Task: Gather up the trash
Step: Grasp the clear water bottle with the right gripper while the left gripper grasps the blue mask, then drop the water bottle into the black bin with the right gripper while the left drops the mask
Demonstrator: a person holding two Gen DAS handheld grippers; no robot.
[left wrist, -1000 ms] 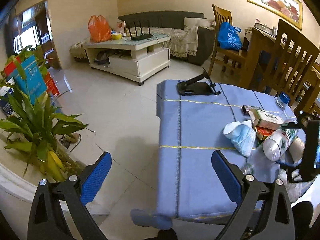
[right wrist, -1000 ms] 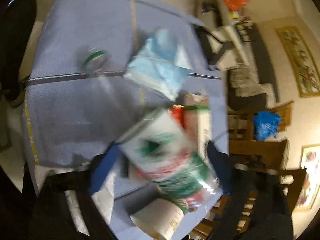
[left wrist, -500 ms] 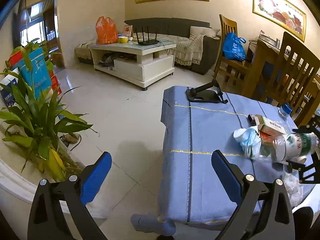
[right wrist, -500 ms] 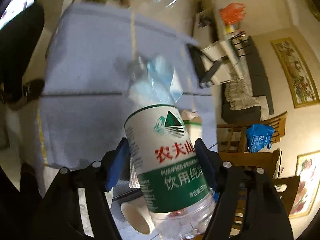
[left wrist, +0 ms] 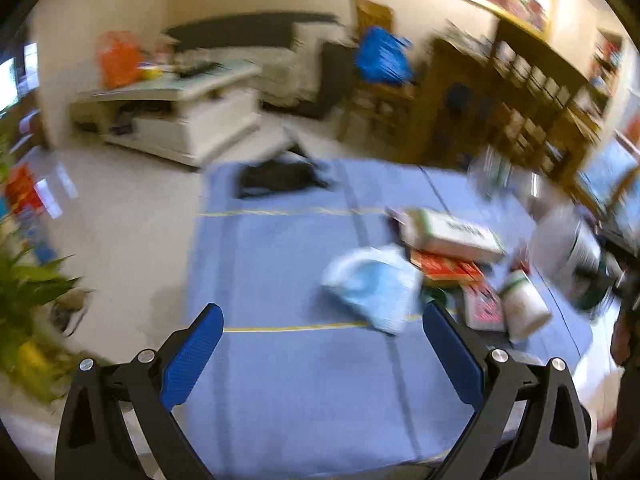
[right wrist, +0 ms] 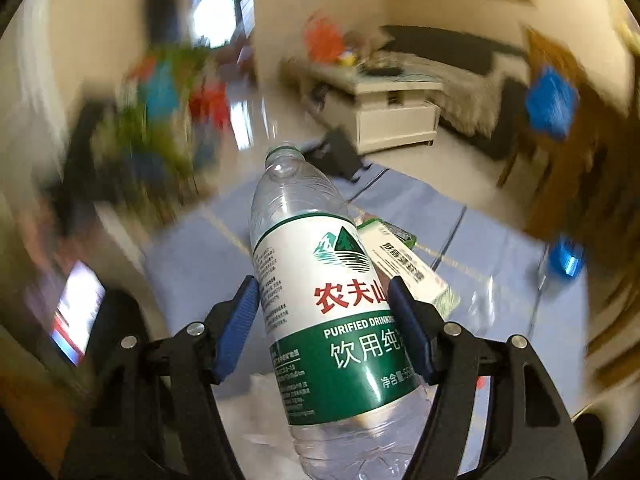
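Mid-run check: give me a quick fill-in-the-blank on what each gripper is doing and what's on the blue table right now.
1. The right gripper is shut on a clear plastic ____.
2. The left gripper is ____ and holds nothing.
3. The bottle has no ____ on its neck.
4. The crumpled face mask lies on a ____ tablecloth.

Missing words: bottle; open; cap; blue

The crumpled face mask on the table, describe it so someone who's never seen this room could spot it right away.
Find the table under the blue cloth. In the left wrist view, the trash clusters on its right half, and the face mask lies at the left edge of that cluster, beside the white and green box. It is the only soft, crumpled, pale blue item; its neighbours are stiff boxes and a bottle.
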